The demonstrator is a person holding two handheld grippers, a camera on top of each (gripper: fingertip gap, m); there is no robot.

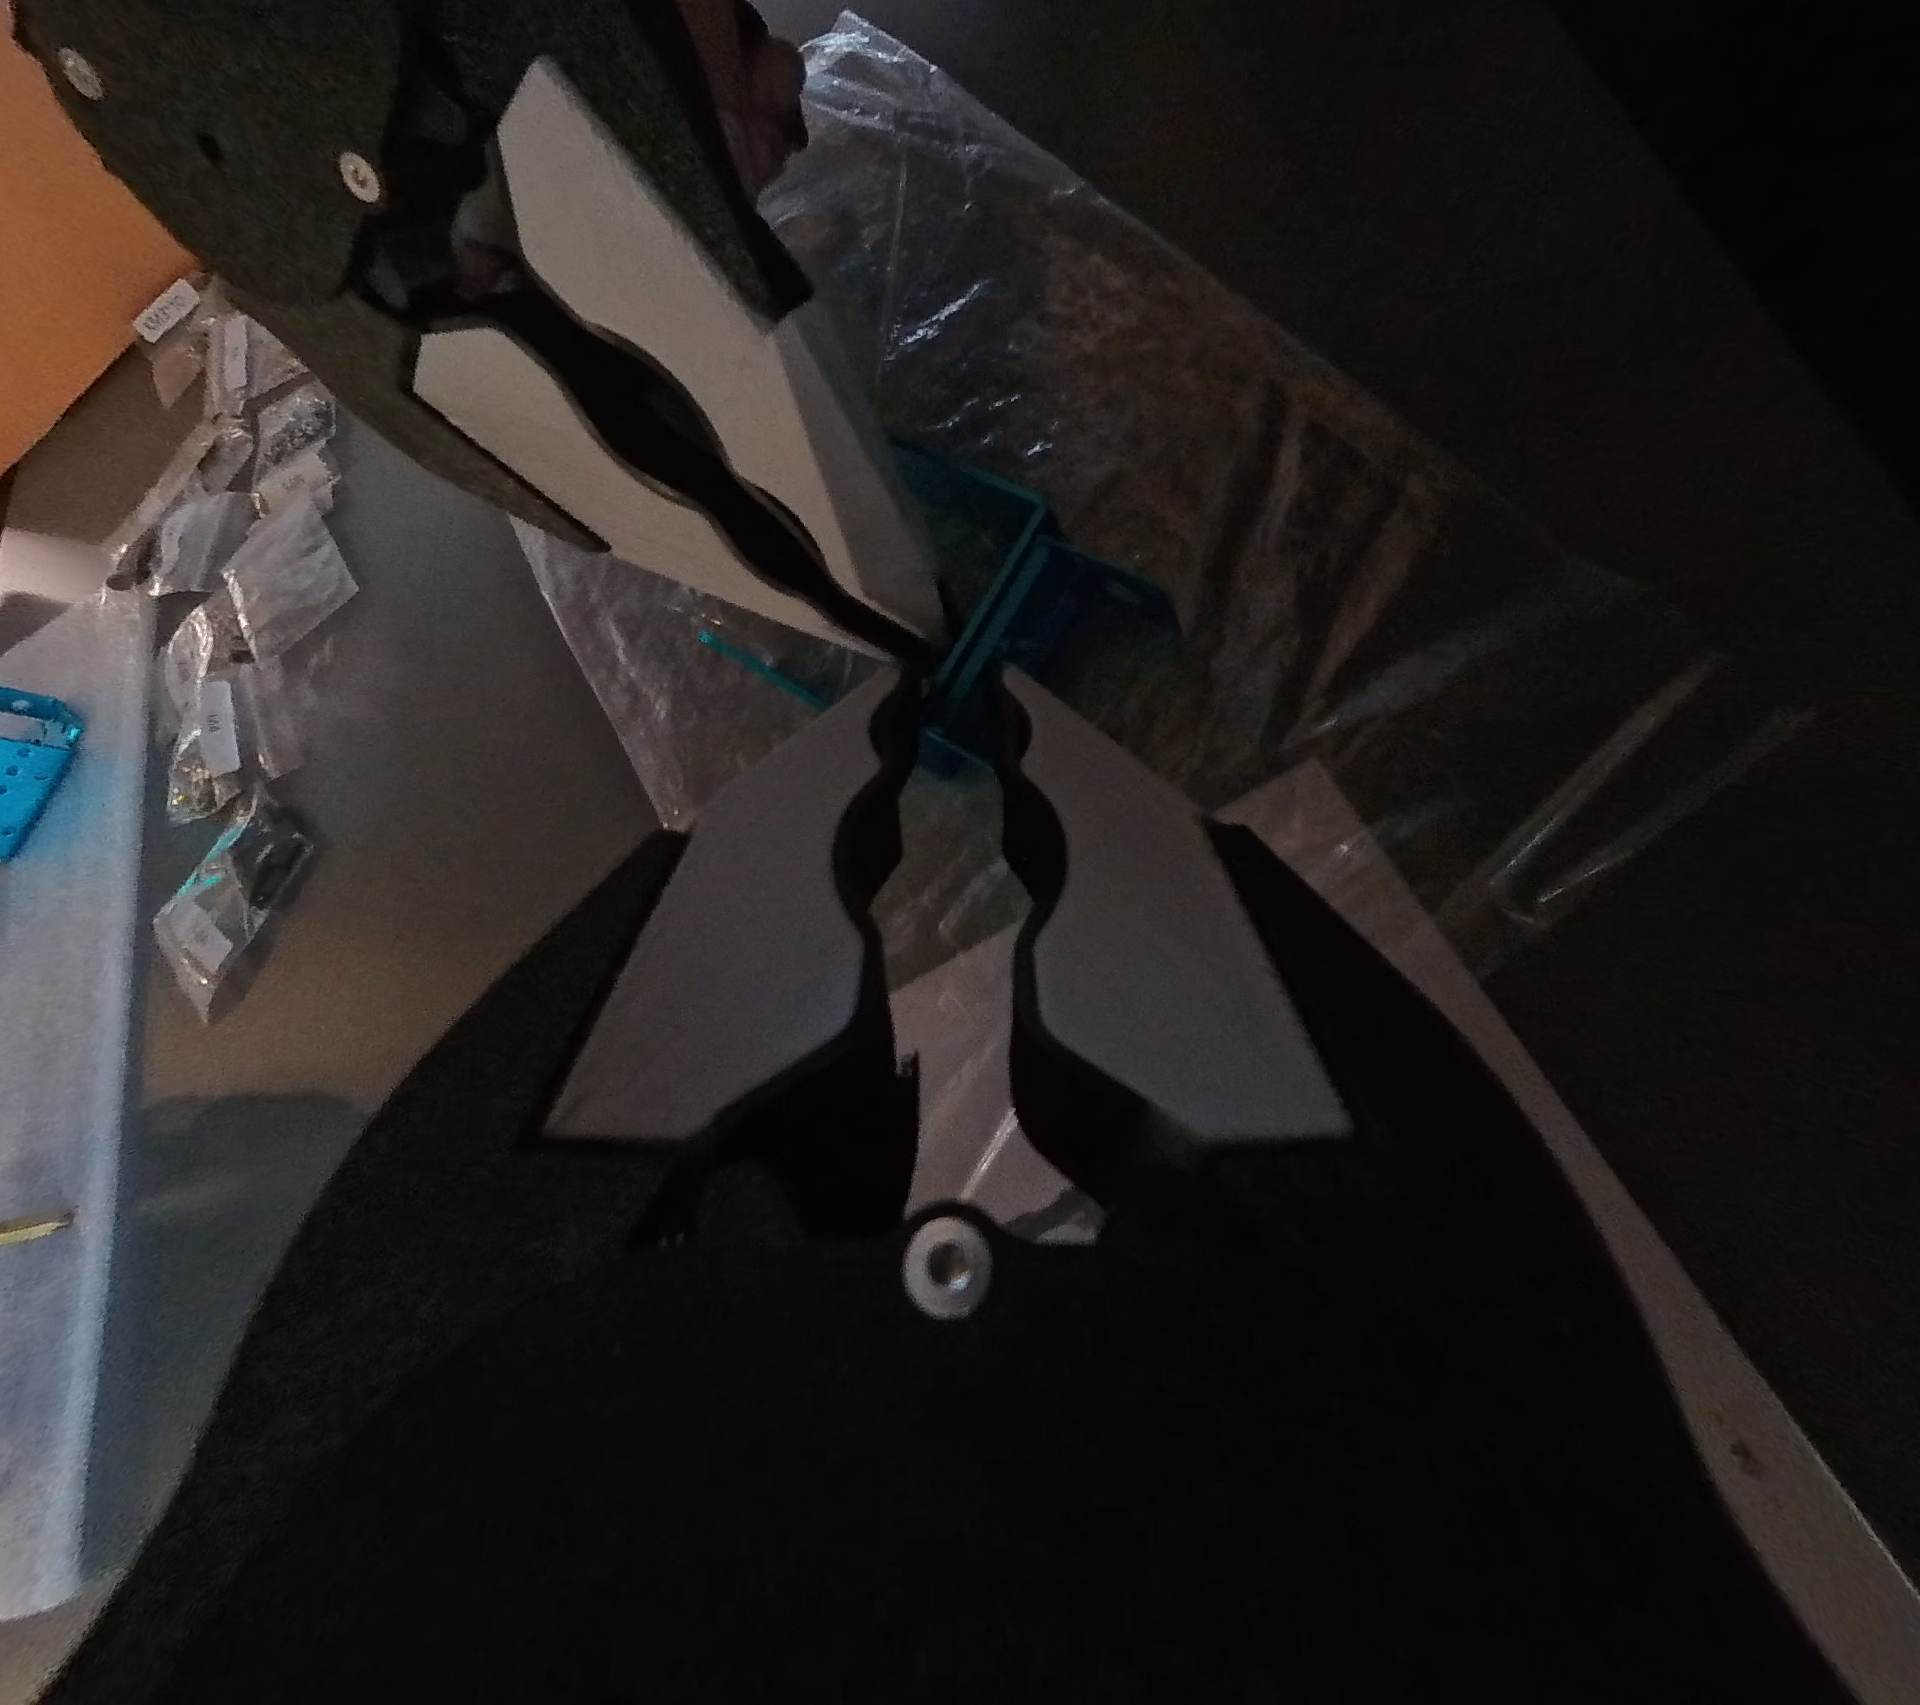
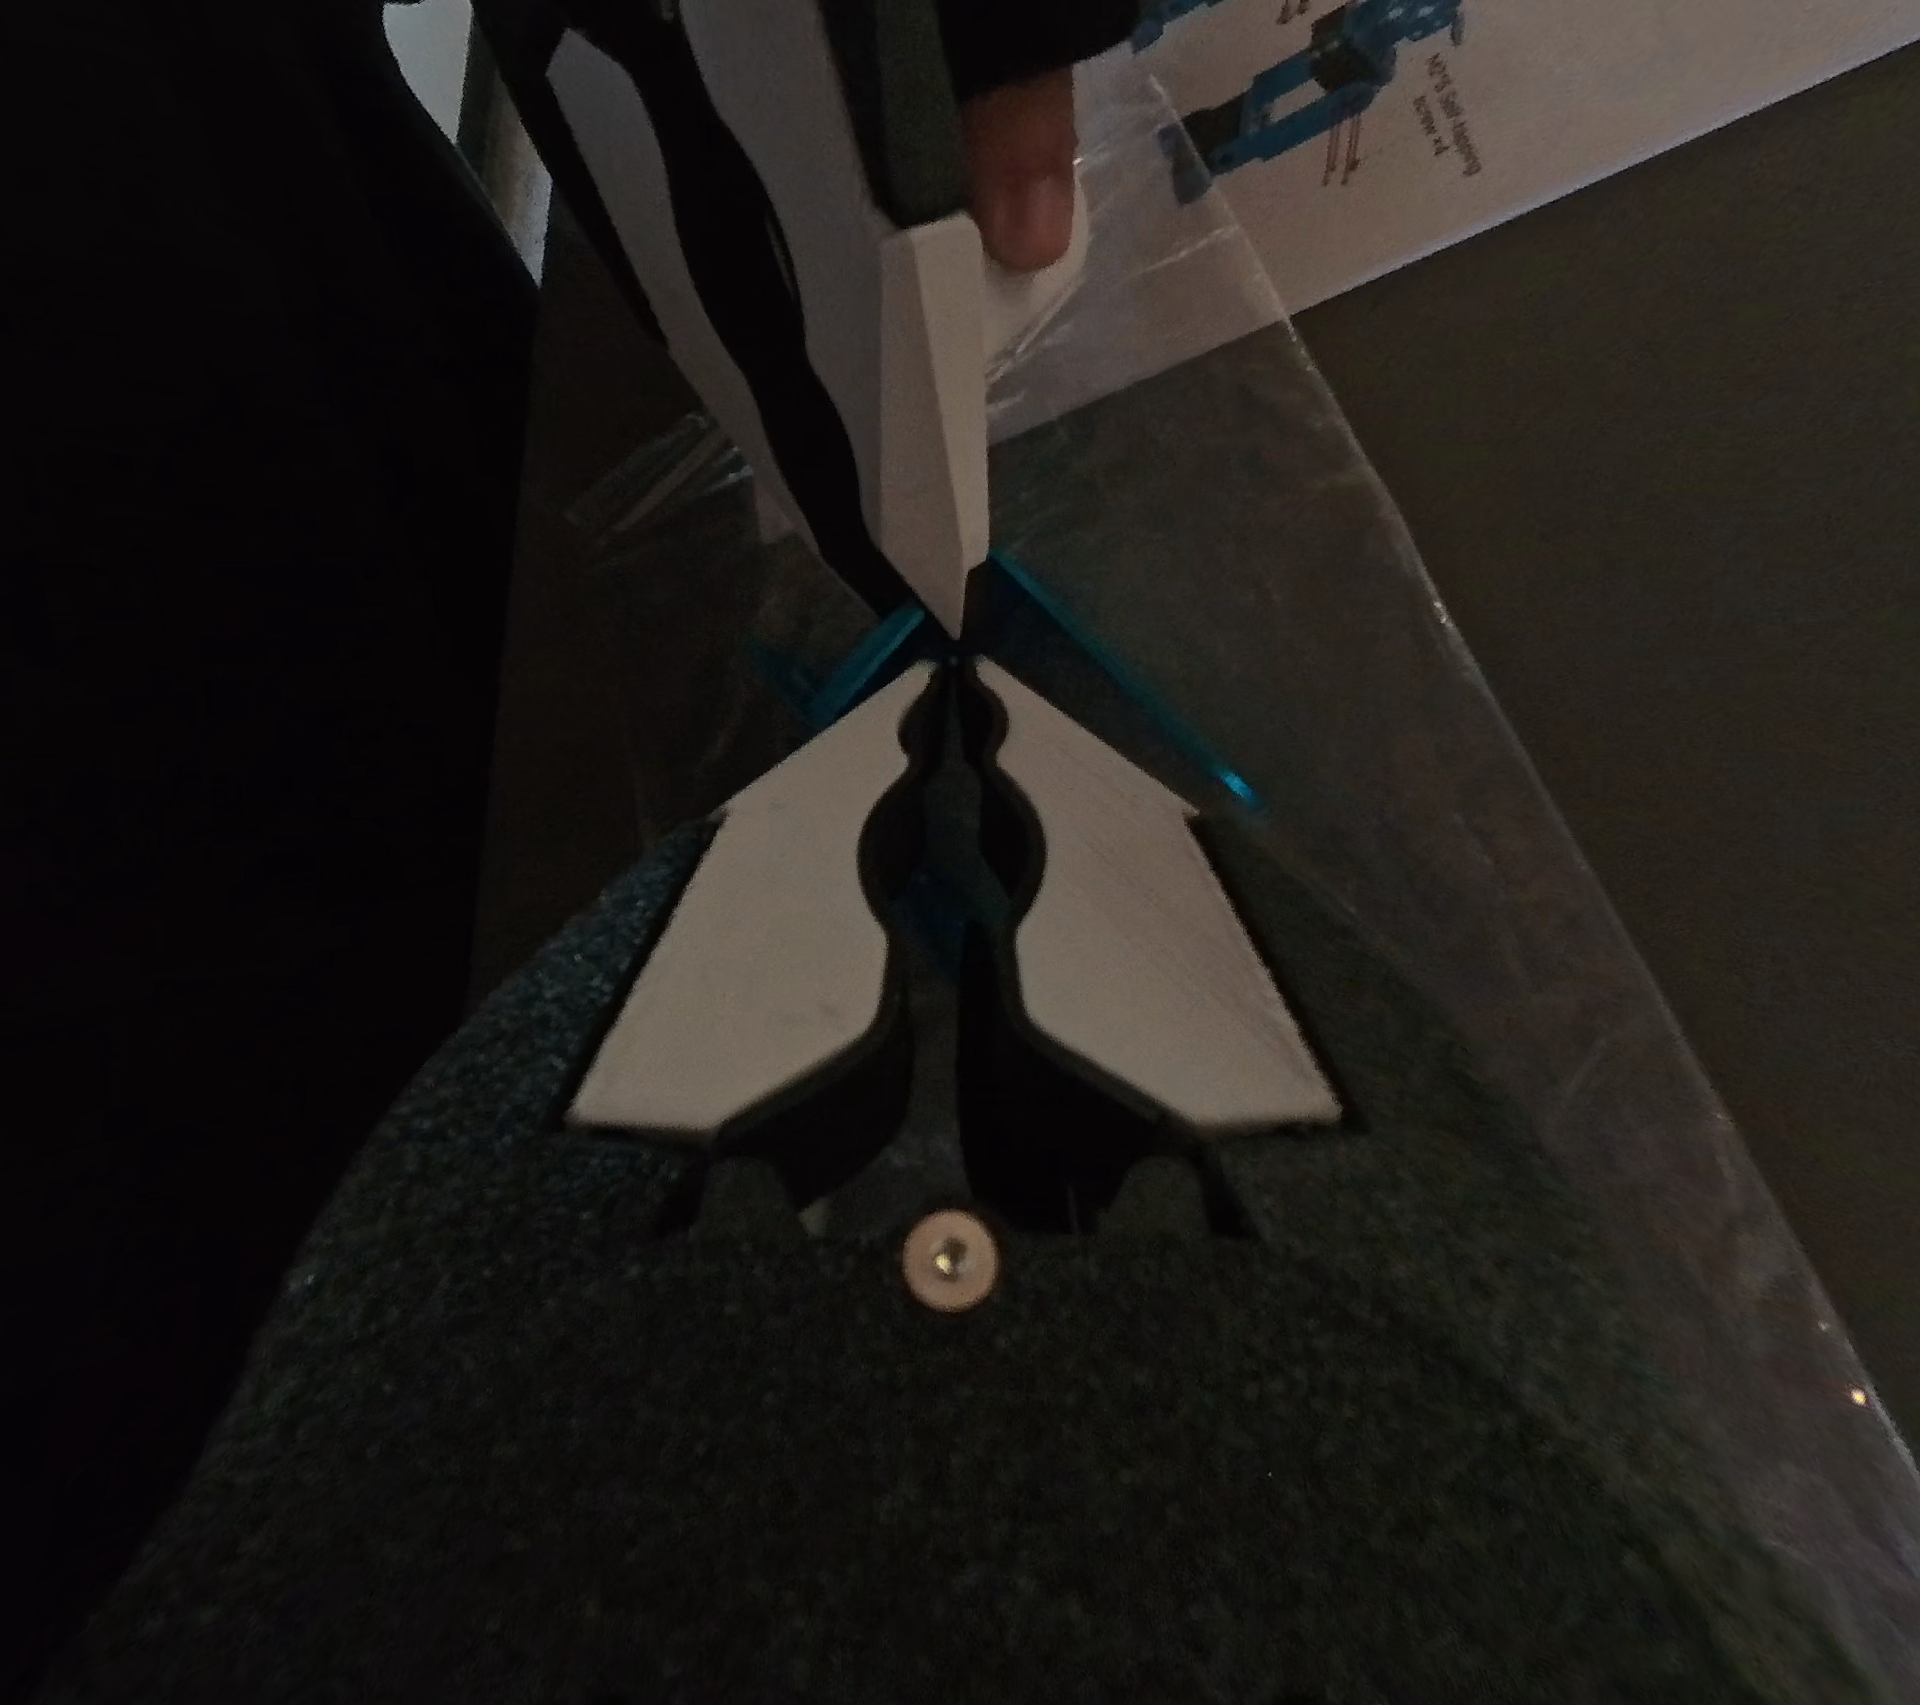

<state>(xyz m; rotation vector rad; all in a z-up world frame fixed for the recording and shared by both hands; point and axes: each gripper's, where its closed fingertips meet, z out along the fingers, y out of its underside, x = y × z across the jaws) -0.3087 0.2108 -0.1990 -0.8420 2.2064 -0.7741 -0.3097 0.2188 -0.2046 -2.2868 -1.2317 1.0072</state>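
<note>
Both the left gripper (image 1: 956, 699) and the right gripper (image 2: 956, 663) are pinching a blue metal bracket (image 1: 1003, 606) inside a clear plastic bag (image 1: 1143, 429) at mid-frame.

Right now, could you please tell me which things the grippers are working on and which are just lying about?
In hand: left gripper, right gripper, blue bracket, clear bag.
Lying about: small parts bags, blue plate, instruction sheet.
</note>
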